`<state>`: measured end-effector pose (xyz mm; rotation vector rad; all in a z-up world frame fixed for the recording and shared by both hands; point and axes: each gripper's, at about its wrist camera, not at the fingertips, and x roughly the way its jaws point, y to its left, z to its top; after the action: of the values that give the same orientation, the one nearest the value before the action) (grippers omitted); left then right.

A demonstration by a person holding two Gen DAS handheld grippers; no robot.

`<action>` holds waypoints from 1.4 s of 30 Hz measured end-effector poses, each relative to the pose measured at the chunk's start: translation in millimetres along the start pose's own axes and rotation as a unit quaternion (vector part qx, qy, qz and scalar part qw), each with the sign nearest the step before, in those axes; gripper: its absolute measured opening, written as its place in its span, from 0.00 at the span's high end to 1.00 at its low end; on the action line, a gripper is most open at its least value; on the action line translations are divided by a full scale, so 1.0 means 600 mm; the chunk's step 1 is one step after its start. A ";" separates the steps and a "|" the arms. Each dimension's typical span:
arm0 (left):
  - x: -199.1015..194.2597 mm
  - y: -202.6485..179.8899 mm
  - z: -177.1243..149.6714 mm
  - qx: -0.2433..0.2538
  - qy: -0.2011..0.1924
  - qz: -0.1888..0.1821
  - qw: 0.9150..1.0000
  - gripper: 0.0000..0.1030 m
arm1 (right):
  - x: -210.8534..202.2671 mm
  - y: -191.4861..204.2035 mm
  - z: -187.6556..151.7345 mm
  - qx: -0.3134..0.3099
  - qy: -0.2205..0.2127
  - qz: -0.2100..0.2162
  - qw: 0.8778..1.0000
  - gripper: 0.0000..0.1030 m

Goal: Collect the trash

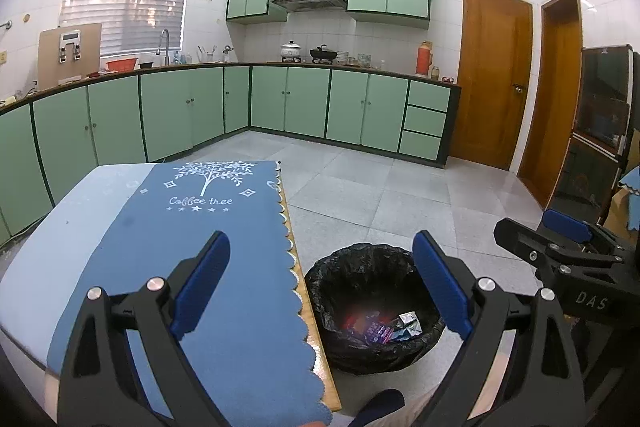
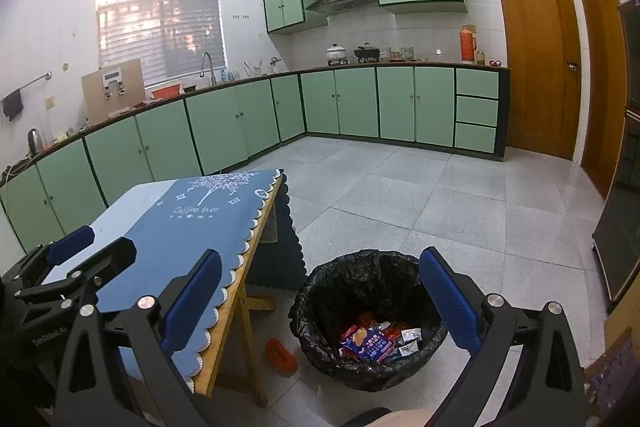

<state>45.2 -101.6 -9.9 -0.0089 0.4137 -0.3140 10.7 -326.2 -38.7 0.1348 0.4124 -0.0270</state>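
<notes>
Both grippers, left gripper and right gripper, gape empty above the bin; wrappers inside. Best sweep the tablecloth for leftovers.

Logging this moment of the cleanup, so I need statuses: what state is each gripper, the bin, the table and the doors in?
Left gripper: open, holding nothing.
Right gripper: open, holding nothing.
Trash bin: black-lined, wrappers inside.
Table: covered by blue cloth, no trash on it.
Orange item: on the floor beside the bin.
Wooden door: shut.
</notes>
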 end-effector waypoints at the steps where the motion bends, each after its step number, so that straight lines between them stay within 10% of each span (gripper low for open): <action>1: -0.001 -0.001 0.000 0.000 0.000 0.000 1.000 0.13 | 0.000 0.000 0.000 0.000 -0.001 0.001 1.000 0.06; 42: -0.003 0.001 0.003 -0.001 0.001 0.007 1.000 0.13 | 0.003 0.004 -0.004 -0.001 -0.002 0.003 1.000 0.06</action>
<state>44.3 -100.6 -7.7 -0.0078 0.4162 -0.3003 11.6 -323.4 -41.2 0.1331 0.4087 -0.0208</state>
